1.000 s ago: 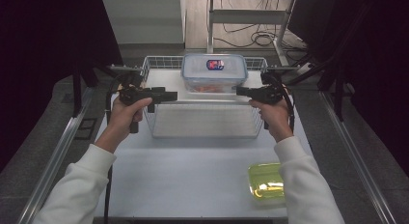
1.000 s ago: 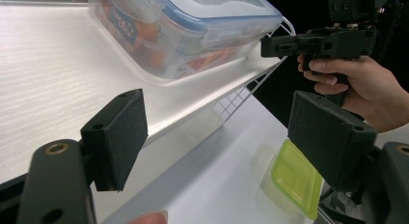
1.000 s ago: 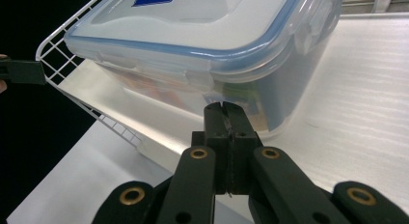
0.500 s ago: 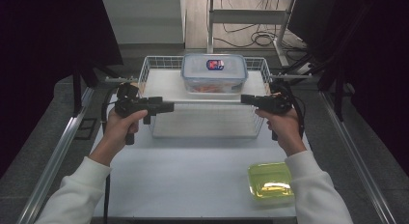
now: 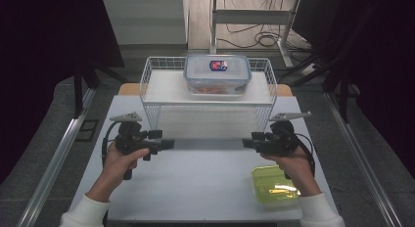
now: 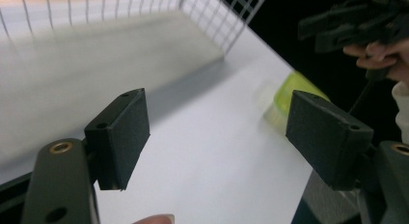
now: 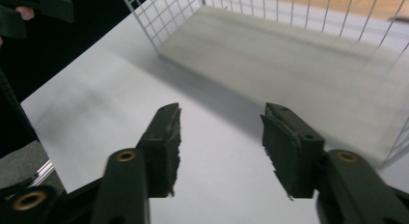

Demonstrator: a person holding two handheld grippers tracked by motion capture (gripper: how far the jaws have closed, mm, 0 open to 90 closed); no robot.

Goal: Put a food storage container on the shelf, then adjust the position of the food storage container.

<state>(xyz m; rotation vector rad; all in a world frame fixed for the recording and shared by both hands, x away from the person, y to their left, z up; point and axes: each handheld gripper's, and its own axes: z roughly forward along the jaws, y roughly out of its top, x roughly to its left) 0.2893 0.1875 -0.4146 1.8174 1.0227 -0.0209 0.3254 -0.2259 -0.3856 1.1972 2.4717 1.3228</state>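
Note:
A clear lidded food container [image 5: 217, 73] with a red and blue label rests on top of a white wire rack [image 5: 147, 85] at the table's far side. My left gripper [image 5: 169, 144] hovers low in front of the rack's left end, pointing right, jaws open and empty [image 6: 217, 132]. Opposite it, my right gripper [image 5: 246, 142] points left, also open and empty [image 7: 219, 137]. The two sets of jaws face each other across a gap. A yellow-green lidded box [image 5: 274, 184] lies by the right forearm, and the left gripper view catches it blurred [image 6: 289, 96].
The white table [image 5: 205, 188] ends close to the person. The rack's mesh wall [image 7: 159, 16] and the shaded space under it [image 6: 96, 55] lie just beyond both grippers. Dark curtains flank the table, and metal rails run along either side on the floor.
Both grippers have drawn back from the rack's top edge toward the person and dropped low over the table. The container on the rack has not moved.

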